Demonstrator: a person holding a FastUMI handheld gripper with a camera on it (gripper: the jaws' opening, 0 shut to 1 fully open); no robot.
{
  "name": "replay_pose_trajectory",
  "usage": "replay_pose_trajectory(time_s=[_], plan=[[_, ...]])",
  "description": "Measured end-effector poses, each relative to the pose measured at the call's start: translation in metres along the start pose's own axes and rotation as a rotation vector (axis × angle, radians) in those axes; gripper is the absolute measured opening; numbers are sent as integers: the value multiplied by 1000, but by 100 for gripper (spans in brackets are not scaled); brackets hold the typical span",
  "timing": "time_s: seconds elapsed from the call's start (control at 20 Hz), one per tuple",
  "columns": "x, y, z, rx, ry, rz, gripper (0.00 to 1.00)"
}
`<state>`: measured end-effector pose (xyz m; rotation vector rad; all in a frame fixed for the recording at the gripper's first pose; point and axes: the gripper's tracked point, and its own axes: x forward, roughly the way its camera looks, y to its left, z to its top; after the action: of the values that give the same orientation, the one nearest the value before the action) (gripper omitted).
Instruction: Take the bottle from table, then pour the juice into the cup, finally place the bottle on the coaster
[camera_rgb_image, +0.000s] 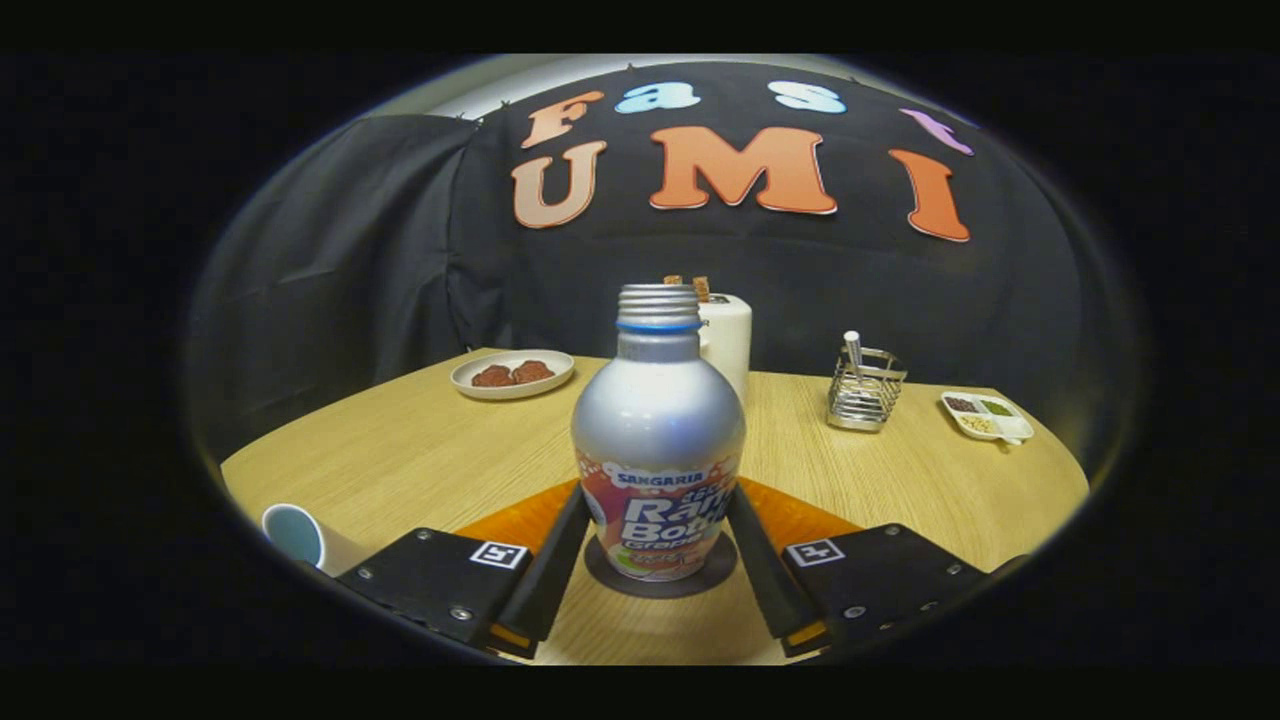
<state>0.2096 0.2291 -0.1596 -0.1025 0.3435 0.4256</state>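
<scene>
Hand-held gripper (655, 545) has its two fingers touching both sides of the silver metal bottle with a colourful label (657, 440), grasping it. This bottle stands upright between the fingers on a dark round coaster (660, 583) on the wooden desk (420, 450). A white cup (300, 535) lies beside the left finger.

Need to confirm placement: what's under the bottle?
A dark round coaster lies under the bottle; its rim shows around the base, its middle is covered. The gripper fingers flank the bottle.

plate of food (513, 374), toaster (725, 338), wire holder (864, 390), divided dish (986, 415).
</scene>
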Motion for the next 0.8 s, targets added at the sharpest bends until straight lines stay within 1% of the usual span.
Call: replay_pose_trajectory(time_s=[0.3,0.4,0.5,0.7,0.8], plan=[[-2,-2,-9,-27,16,-20,82],[-4,-2,-9,-41,15,-25,87],[-9,-2,-4,-52,4,-36,98],[-29,-2,6,-35,-7,-41,98],[-47,-3,13,-27,-16,-48,98]])
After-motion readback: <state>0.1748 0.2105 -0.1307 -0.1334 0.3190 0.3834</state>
